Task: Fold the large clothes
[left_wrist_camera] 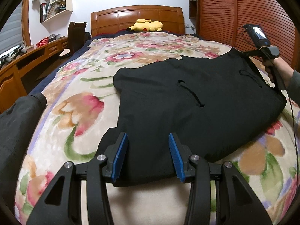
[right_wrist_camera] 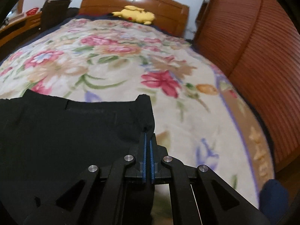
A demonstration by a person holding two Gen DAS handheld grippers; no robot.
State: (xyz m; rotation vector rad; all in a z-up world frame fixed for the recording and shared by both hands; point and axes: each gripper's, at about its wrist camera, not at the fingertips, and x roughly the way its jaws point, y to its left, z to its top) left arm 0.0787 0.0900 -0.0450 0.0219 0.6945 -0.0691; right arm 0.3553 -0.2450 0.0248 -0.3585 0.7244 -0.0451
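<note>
Folding looks only partly done: the black garment (left_wrist_camera: pixel 187 101) lies on the bed (left_wrist_camera: pixel 78 97) near its right edge, bunched into a wide, lumpy shape, not yet a neat small stack, so I think more folds are left. The right claw (right_wrist_camera: pixel 148 131) is closed tight on the garment's far right corner, pinching a little hump of cloth. The left claw (left_wrist_camera: pixel 148 140) hangs open over the near edge of the cloth, gripping nothing. The cloth is plain black, thick and soft, with thin drawstrings lying loose on top.
</note>
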